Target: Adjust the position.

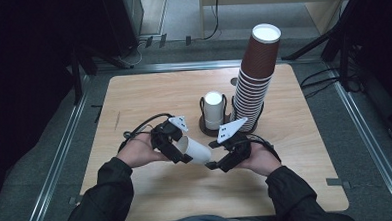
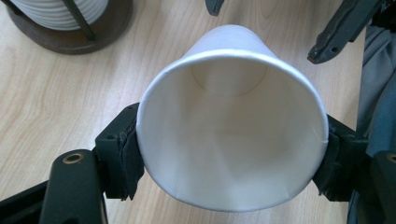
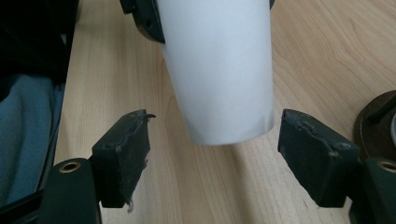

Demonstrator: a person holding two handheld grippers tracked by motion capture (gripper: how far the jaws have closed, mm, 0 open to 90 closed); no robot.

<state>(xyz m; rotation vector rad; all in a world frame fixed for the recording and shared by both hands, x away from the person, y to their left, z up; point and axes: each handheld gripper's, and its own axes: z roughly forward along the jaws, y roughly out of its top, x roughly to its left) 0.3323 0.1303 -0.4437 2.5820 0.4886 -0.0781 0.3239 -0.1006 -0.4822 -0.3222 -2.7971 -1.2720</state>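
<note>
I am holding the plain white paper cup [image 1: 195, 149] on its side in my left gripper [image 1: 182, 152], base pointing toward three o'clock, above the table [image 1: 133, 103]; my right gripper [image 1: 213, 155] is gaping wide around its base.

Right gripper [image 3: 212, 161]: jaws apart | white paper cup [image 3: 219, 70]: base end between pads, untouched | left gripper [image 3: 144, 18]: grips cup | wooden table [image 3: 327, 56]
</note>
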